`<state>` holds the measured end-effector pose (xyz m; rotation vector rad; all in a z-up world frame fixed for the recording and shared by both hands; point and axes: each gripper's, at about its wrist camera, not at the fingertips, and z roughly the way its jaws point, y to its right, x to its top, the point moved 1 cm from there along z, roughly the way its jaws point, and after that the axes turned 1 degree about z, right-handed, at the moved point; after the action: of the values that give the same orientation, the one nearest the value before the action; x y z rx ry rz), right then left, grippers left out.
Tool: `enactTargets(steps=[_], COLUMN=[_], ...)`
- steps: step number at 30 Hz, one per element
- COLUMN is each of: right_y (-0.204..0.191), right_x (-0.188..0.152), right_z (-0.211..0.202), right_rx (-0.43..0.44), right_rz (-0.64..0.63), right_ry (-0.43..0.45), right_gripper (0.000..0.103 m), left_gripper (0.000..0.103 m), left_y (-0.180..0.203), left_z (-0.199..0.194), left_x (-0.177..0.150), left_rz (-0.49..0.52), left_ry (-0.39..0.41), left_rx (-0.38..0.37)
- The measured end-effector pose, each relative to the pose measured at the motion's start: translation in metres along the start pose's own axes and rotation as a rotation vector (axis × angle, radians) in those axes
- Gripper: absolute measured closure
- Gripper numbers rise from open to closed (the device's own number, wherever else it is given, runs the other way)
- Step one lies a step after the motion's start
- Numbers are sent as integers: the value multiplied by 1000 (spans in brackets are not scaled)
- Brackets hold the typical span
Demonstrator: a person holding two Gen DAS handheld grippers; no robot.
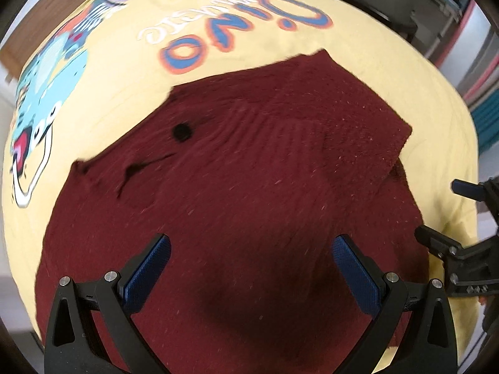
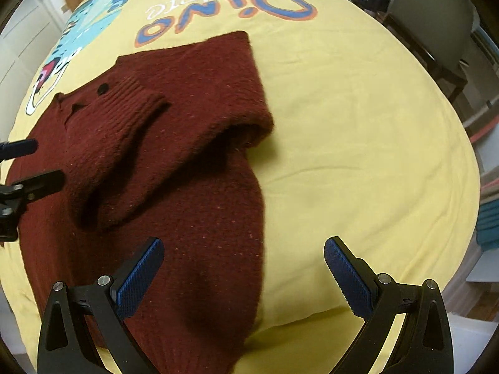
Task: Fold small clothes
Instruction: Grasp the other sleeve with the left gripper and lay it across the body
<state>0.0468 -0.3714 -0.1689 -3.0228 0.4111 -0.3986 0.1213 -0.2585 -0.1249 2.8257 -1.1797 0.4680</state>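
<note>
- Maroon knitted sweater [image 2: 174, 162] lies on a yellow dinosaur-print sheet [image 2: 358, 124], one sleeve [image 2: 124, 143] folded across
- Likely soft, floppy, light; best pinched at the hem edge
- Left hand-held gripper [image 1: 251, 268] and right hand-held gripper [image 2: 243, 268] both spread apart, empty

"Dino" on yellow sheet [image 2: 343, 109]

Left gripper [image 1: 251, 268] and right gripper [image 2: 243, 268] both hang wide open.
</note>
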Motion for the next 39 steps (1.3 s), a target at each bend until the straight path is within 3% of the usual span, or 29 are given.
enactTargets(steps=[4,7,10,13,14,15,18,24,31,36,37,39], right_y=[9,14,18,20,21,20,18,8,-9,-16,-16,-18], right_x=[-2,-4,-4,-6,-7,-7,-9,-9,-7,-5,-5,-4], right_z=[1,2,4,6,6,7,9,13,10,10,10,11], right_rx=[11,24,34,37,37,38,46,54,71,74,74,69], right_rz=[19,33,46,51,50,50,51,34,-2,-18,-20,-23], right_ry=[-1,-3,-5,-5,-8,-11,-16,-29,-25,-28,-29,-32], right_gripper=[1,1,1,1,1,1,1,1,1,1,1,1], left_gripper=[3,15,29,59,79,90,90,89,87,85,84,67], left_y=[11,13,8,-8,-16,-24,-54,-104,-121,-130,-131,-135], left_z=[30,56,68,65,62,59,45,18,28,44,46,51], left_x=[11,13,12,12,12,11,4,-30,-79,-98,-100,-102], left_rz=[46,57,30,-42,-62,-79,-134,-275,-394,-503,-508,-517], left_ry=[-61,-123,-134,-127,-118,-108,-69,28,26,1,-4,-23], left_rx=[42,81,87,73,68,64,-5,-35,-58,-138,-139,-121])
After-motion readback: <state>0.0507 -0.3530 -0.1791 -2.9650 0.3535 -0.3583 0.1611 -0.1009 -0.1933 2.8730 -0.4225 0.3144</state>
